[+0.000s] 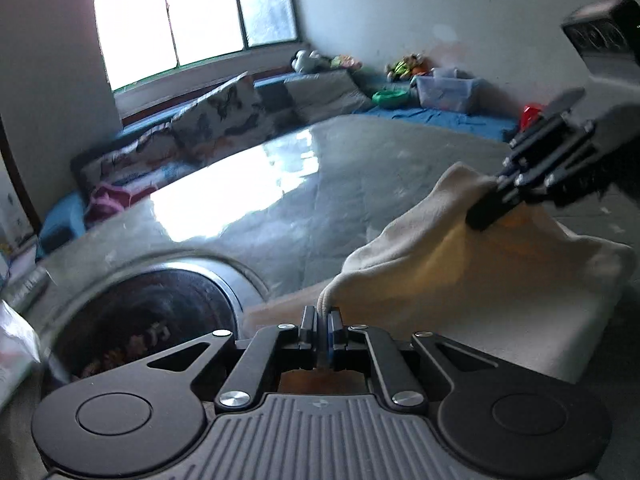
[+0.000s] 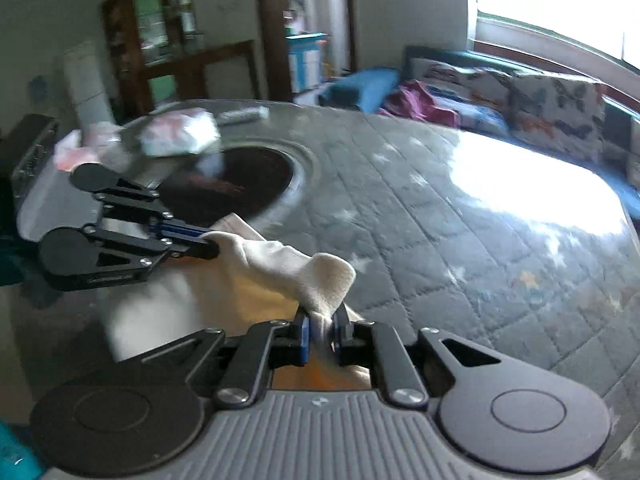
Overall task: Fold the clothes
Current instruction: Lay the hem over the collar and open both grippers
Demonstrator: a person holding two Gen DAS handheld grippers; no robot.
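Observation:
A cream cloth garment [image 1: 472, 268] is held up off a grey quilted table cover [image 1: 340, 184]. My left gripper [image 1: 322, 314] is shut on one corner of it. My right gripper [image 1: 486, 210] is shut on another corner, up and to the right in the left wrist view. In the right wrist view my right gripper [image 2: 320, 328] pinches the garment [image 2: 288, 264], and my left gripper [image 2: 214, 242] grips its far end at the left. The cloth hangs between the two in a fold, its lower part resting on the table.
A round dark opening with a metal rim [image 1: 160, 308] is set in the table to the left. Plastic packets [image 2: 180, 132] lie beyond it. Patterned cushions [image 1: 224, 116] and blue mats [image 1: 440, 118] with toys line the far wall under a window.

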